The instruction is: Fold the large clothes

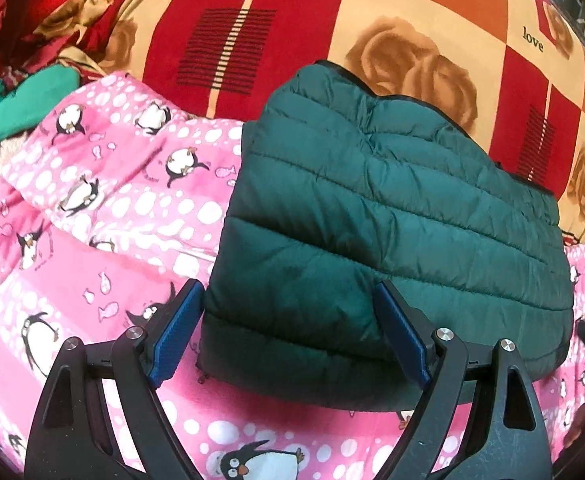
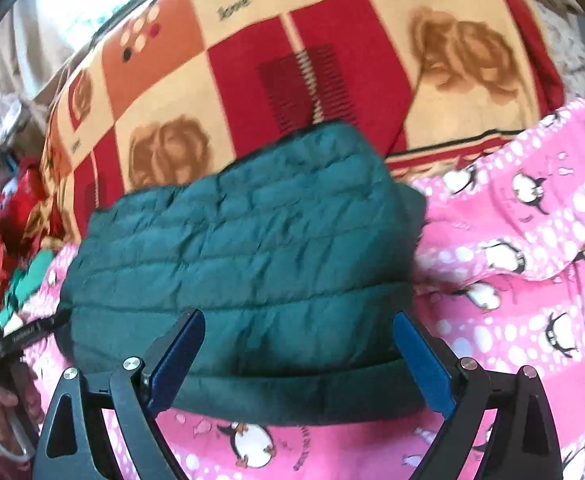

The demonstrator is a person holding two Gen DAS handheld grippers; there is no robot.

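Observation:
A dark green quilted puffer jacket (image 1: 392,216) lies folded into a compact block on a pink penguin-print blanket (image 1: 112,216). My left gripper (image 1: 288,300) is open, its blue pads wide apart over the jacket's near left edge, holding nothing. In the right wrist view the same jacket (image 2: 244,248) lies ahead. My right gripper (image 2: 298,328) is open and empty, its jaws spread over the jacket's near hem. The left gripper (image 2: 16,344) shows at the far left of the right wrist view, with a hand on it.
A red, orange and cream checked blanket with roses (image 1: 372,32) covers the bed behind the jacket. A bright green garment (image 1: 20,100) and crumpled red cloth (image 1: 32,8) lie at the far left. The pink blanket (image 2: 532,280) spreads to the right.

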